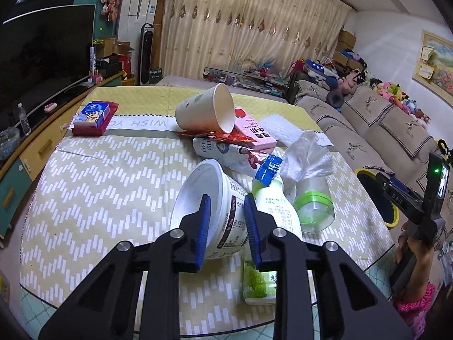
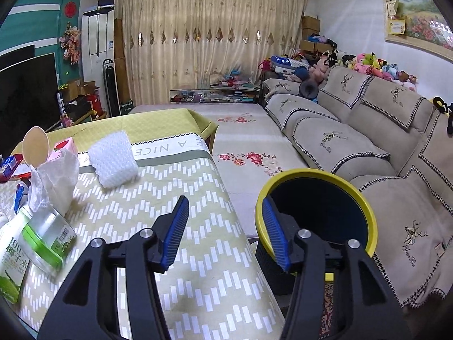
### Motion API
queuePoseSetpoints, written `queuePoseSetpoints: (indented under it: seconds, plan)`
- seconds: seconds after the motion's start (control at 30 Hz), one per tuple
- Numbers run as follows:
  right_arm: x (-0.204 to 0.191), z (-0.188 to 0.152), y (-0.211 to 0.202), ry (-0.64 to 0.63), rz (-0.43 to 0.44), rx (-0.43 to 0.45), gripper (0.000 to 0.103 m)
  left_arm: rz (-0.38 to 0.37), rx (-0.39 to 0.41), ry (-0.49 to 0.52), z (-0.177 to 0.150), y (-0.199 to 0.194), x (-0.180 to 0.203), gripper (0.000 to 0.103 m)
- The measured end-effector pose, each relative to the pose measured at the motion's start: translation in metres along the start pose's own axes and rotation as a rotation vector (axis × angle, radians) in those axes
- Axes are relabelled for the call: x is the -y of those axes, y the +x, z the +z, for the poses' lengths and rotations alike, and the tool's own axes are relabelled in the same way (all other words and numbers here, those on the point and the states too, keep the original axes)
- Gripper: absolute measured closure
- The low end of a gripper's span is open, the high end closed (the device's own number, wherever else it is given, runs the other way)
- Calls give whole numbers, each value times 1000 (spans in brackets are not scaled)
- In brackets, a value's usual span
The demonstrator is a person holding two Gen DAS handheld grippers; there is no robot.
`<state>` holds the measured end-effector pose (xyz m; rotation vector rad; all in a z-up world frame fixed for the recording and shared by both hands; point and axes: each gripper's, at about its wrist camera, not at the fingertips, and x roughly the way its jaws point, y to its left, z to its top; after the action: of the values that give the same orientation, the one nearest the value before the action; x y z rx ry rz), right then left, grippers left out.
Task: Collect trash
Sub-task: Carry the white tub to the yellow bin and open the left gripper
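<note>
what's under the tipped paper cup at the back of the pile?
The paper cup lies on its side, resting on a red wrapper and a pink carton. A white printed pouch sits below those. Whatever lies directly beneath the cup's body is covered.

The left gripper (image 1: 226, 221) is held with its blue pads around the wall of a white yogurt tub (image 1: 209, 212) lying on its side near the table's (image 1: 93, 187) near edge; a coconut-water bottle (image 1: 271, 212) is seen just beside it, touching; a crumpled tissue (image 1: 307, 155) is stuffed in a clear cup (image 1: 314, 209); a paper cup (image 1: 206, 110) is tipped on a pink carton (image 1: 254, 134); a yellow-rimmed bin (image 1: 376, 195) stands beyond the right edge.
</note>
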<state>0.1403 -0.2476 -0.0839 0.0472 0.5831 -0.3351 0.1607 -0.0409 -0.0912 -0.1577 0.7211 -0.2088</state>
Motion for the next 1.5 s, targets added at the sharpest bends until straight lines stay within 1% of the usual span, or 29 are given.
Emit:
queuePoseSetpoints:
  seconds: [0.03,0.13,0.17,0.3,0.47,0.57,0.67,0.73,0.83,0.9,1.07,1.2,1.3,1.43,1.5]
  plan:
    - [0,0,0,1,1,-1,52,-16,-3,-4,0,0,0,84]
    - [1,0,0,3,1,-3,52,-43,-14,-9,0,1,2,96]
    - [1,0,0,3,1,-3,52,-47,-17,-9,-1,1,2,97]
    - [1,0,0,7,4,-2,52,-43,4,-4,0,-3,5,97]
    - [4,0,-2,22,3,13,52,8,65,46,8,-20,14,97]
    - [9,0,-8,38,13,36,51,-7,87,81,16,-30,28,97]
    - [19,1,-12,55,11,31,47,-40,109,136,25,-38,51,97]
    - [31,1,-17,76,5,36,47,-75,113,168,30,-38,68,97]
    - [58,2,-30,110,-42,57,44,-147,100,228,35,-29,103,97]
    - [81,1,-40,140,-83,72,40,-211,76,267,36,-18,131,97]
    - [131,-14,-58,210,-175,81,40,-359,15,360,39,10,204,97]
    - [163,-27,-64,261,-219,75,39,-459,-48,429,39,37,267,97]
    - [184,-36,-64,297,-243,64,39,-503,-92,470,40,60,312,97]
    - [200,-43,-62,324,-259,51,39,-529,-143,489,42,94,356,97]
    - [208,-47,-61,338,-266,47,39,-544,-182,492,42,116,377,97]
